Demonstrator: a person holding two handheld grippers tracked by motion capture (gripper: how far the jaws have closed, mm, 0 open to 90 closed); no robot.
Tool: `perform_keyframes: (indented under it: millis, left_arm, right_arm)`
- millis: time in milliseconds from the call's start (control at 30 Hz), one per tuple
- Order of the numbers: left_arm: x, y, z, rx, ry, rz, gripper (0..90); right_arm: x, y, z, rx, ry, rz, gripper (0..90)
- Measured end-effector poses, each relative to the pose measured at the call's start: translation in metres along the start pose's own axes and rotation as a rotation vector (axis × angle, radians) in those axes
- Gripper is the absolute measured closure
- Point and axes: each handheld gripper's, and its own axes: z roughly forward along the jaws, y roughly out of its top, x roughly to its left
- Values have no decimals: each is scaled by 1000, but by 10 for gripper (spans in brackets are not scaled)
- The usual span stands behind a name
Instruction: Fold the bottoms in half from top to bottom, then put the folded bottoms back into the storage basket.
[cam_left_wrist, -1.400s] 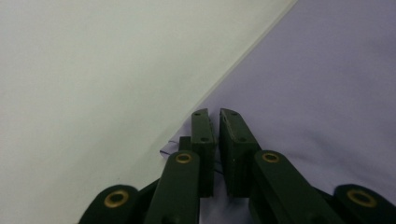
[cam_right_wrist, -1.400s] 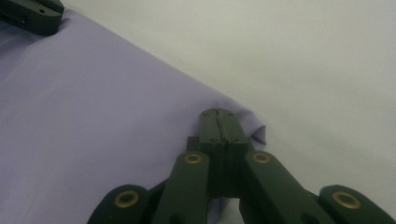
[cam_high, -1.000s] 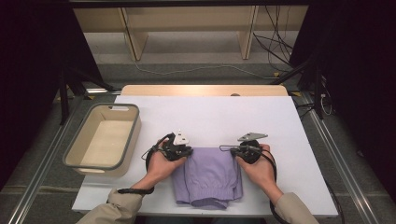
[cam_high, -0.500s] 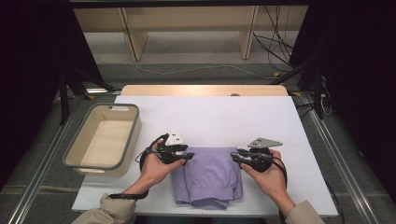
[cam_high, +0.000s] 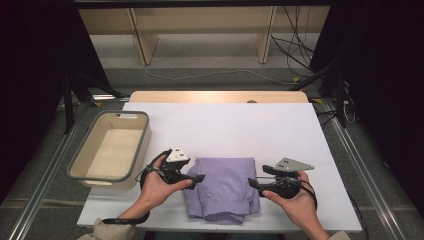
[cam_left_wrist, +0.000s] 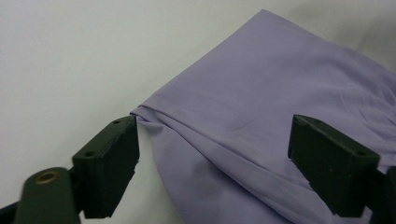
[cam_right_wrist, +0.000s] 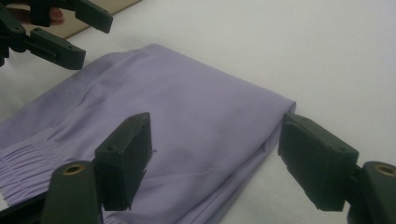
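Folded lilac cloth garment with a gathered elastic band (cam_high: 222, 187), the landmark here, lies flat on the white table sheet (cam_high: 225, 125), near the edge of the table closest to me and about midway across it. Its gathered band faces me; its smooth folded edge faces away.

My left claw (cam_high: 199, 178) sits at the garment's left edge, tips pointing inward at the cloth. Its jaws have just been opening and now stand released: in the left gripper view the far-left corner of the garment (cam_left_wrist: 140, 112) lies between the two black pads, just beside one pad, and neither pad presses on it.

My right claw (cam_high: 254, 182) sits at the garment's right edge, tips pointing inward. Its jaws have likewise just been opening and stand released; in the right gripper view the garment's right folded edge (cam_right_wrist: 261, 140) lies on the sheet between the spread pads, ungripped.

Beige rectangular plastic bin with a grey rim (cam_high: 145, 131) stands well to the left of the garment, apart from it, beyond my left hand (cam_high: 157, 190). My right hand (cam_high: 295, 205) lies just to the right of the garment.
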Motion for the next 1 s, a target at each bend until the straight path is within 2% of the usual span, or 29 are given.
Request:
perform_keyframes:
  millis: [200,467,733,833,1000]
  left_arm:
    - [1,0,-3,-15,7,-7,154]
    - [1,1,-3,-14,19,-15,155]
    - [0,0,-2,4,29,-34,156]
    - [-1,2,-1,9,35,-40,156]
    - [-1,3,2,21,39,-55,156]
  right_arm:
    - [4,-2,-4,-18,3,-6,245]
    - [2,-4,-8,-34,-6,3,239]
    - [0,-5,-14,-48,-22,12,228]
    - [-1,-7,-16,-54,-36,-1,227]
    - [-5,-10,-19,-55,-38,11,227]
